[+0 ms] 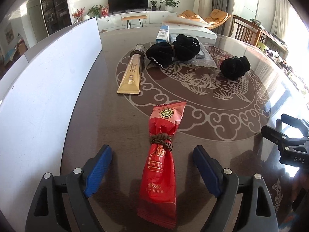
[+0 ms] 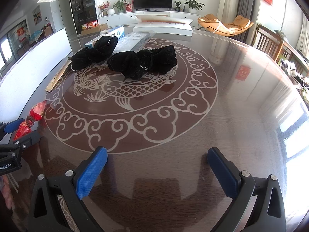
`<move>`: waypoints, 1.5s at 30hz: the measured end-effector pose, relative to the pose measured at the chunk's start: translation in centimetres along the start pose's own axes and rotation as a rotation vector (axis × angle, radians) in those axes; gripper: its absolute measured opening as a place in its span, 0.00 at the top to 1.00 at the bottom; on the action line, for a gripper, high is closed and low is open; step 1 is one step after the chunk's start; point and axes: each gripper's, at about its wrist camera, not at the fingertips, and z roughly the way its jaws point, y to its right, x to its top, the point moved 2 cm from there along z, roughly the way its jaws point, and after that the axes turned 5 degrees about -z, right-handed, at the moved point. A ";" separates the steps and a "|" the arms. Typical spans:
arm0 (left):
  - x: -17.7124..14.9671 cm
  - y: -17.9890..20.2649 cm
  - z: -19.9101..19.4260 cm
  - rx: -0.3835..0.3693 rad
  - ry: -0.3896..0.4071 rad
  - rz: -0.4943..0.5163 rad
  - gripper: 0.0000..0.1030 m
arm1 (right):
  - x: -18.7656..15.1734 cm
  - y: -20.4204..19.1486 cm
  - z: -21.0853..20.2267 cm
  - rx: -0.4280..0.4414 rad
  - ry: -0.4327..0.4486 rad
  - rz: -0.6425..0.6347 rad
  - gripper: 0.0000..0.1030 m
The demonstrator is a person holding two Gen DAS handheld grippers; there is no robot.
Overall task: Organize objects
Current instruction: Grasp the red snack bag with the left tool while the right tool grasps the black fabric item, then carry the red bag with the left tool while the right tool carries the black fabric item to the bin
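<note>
A red snack packet (image 1: 161, 166) with a brown hair tie wound round its middle lies flat on the dark table (image 1: 193, 127). My left gripper (image 1: 152, 150) stands open with one blue finger on each side of the packet, and the pads do not touch it. Farther off lies a gold tube (image 1: 132, 73), also bound with a brown tie near its cap. Two black velvet scrunchies (image 1: 171, 51) (image 1: 234, 67) rest on the fish pattern. My right gripper (image 2: 157, 154) is open over bare table, with nothing between its fingers. The red packet (image 2: 34, 116) shows at the left edge of the right wrist view.
A long white board (image 1: 48, 89) runs along the table's left side. A blue and white box (image 1: 163, 35), clear plastic bags (image 1: 204, 58) and a white flat box (image 1: 193, 26) crowd the far end. Wooden chairs (image 1: 249, 32) stand at the right.
</note>
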 end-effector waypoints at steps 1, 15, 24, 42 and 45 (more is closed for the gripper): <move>0.0 0.0 0.1 -0.003 0.002 0.002 0.13 | 0.1 0.0 0.0 0.000 0.000 0.000 0.00; -0.1 0.9 0.4 -0.012 -0.002 0.019 0.00 | 7.6 3.3 2.0 0.282 -0.008 0.356 0.02; -0.3 0.9 0.3 -0.012 -0.001 0.019 0.00 | 14.4 -0.4 8.1 0.082 -0.095 0.233 0.59; 0.3 0.6 0.3 -0.054 -0.125 0.101 0.00 | 0.7 -2.4 -1.2 0.221 -0.055 -0.090 0.36; 0.3 -0.1 0.0 -0.081 -0.137 0.074 0.00 | 1.2 -2.7 -1.2 0.232 -0.084 -0.094 0.35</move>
